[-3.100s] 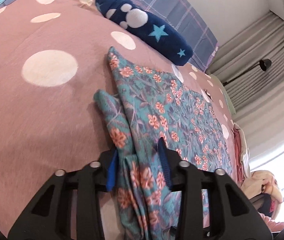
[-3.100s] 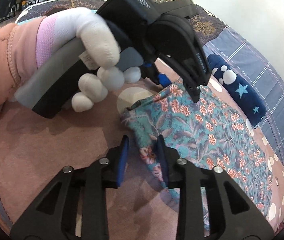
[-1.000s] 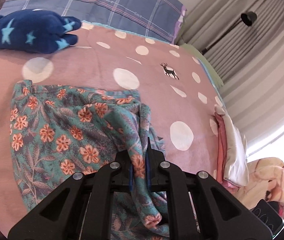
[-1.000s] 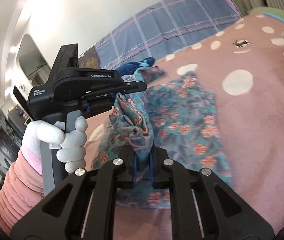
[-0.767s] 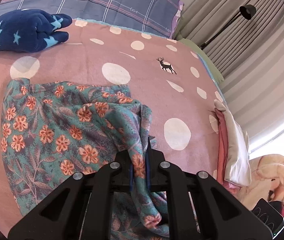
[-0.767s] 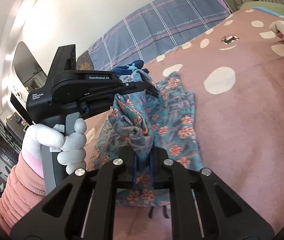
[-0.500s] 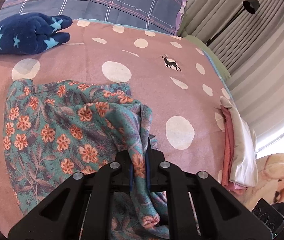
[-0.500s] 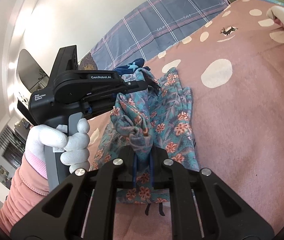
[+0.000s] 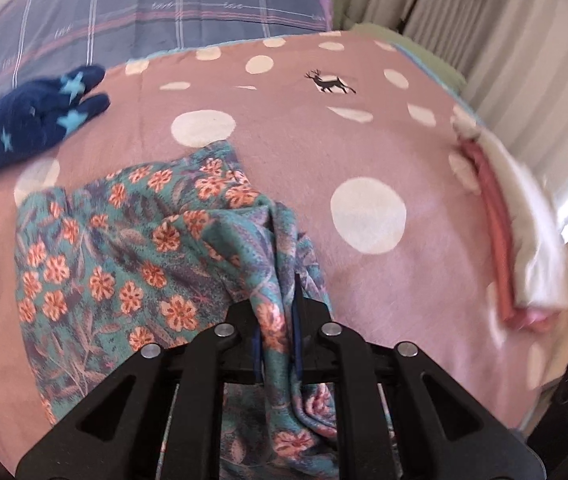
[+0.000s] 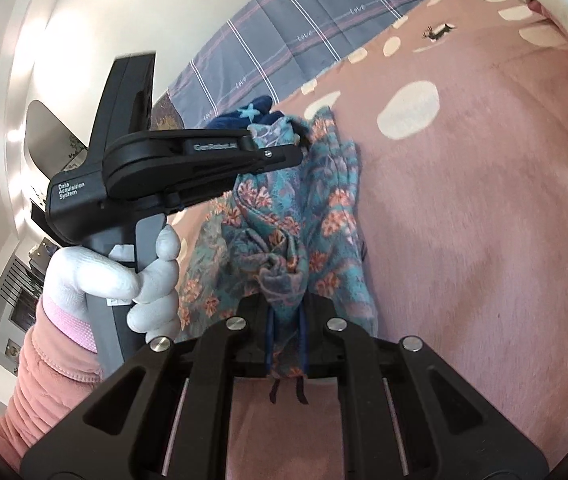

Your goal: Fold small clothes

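Both the left hand-held gripper (image 9: 277, 344) and right hand-held gripper (image 10: 286, 340) pinch the floral garment (image 9: 123, 256); the left's jaws have just been easing open around the cloth, whose bulk trails far-left across the bed (image 9: 364, 152).

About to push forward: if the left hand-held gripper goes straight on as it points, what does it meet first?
Probably the teal floral cloth it already clamps, bunched just ahead of the left hand-held gripper; beyond that, the pink spotted blanket. Depth is unclear.

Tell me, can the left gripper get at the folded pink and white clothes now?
Probably not yet. The left gripper has floral cloth bunched between its jaws, which have just been opening. The bedspread toward the folded pink and white clothes lies bare.
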A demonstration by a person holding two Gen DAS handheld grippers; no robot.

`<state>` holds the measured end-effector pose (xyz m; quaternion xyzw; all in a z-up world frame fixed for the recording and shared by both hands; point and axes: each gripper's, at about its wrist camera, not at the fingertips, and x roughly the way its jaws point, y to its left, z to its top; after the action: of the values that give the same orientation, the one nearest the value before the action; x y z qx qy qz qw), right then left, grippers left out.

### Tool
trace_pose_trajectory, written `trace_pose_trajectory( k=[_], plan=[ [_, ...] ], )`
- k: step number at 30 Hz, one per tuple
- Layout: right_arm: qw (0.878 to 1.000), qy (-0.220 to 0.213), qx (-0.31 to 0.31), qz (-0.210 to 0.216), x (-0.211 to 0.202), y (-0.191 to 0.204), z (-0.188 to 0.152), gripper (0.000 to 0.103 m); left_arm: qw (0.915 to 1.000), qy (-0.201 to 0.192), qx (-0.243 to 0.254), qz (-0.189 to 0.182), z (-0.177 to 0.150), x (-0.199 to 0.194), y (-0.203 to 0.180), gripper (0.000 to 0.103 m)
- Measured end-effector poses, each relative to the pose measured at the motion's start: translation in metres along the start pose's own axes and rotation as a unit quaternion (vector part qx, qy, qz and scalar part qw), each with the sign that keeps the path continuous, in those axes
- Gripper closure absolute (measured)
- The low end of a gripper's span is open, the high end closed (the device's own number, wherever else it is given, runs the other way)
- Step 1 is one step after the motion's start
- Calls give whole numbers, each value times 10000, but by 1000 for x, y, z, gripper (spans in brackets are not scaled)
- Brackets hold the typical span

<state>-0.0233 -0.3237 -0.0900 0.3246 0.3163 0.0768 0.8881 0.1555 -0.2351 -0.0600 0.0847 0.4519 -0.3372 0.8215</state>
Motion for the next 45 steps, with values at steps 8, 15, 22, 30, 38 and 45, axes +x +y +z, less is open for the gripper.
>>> trace_pose_trajectory(
  k=[8, 15, 22, 30, 38, 45],
  plan=[
    [9997, 190, 166, -51, 2, -14, -2, 94, 9967, -752, 23, -297, -16, -68, 9, 65],
    [9986, 390, 325, 120, 6, -23, -2, 90, 9955, -823, 421, 199, -96, -124, 53, 64],
    [9978, 601, 182, 216, 4, -24, 0, 85, 9962, -102, 352, 784, -167, -101, 88, 61],
    [9970, 642, -386, -217, -16, -13, 33, 65, 9941, -343, 209, 1012, -182, -111, 100, 59],
    [9980, 282, -473, -309, -1, -9, 100, 57, 9914, -1222, 453, 109, -140, -140, 80, 60],
    [9976, 650, 242, 57, 56, -30, 149, 57, 9957, -525, 759, -9, -115, -72, 71, 60]
  ],
)
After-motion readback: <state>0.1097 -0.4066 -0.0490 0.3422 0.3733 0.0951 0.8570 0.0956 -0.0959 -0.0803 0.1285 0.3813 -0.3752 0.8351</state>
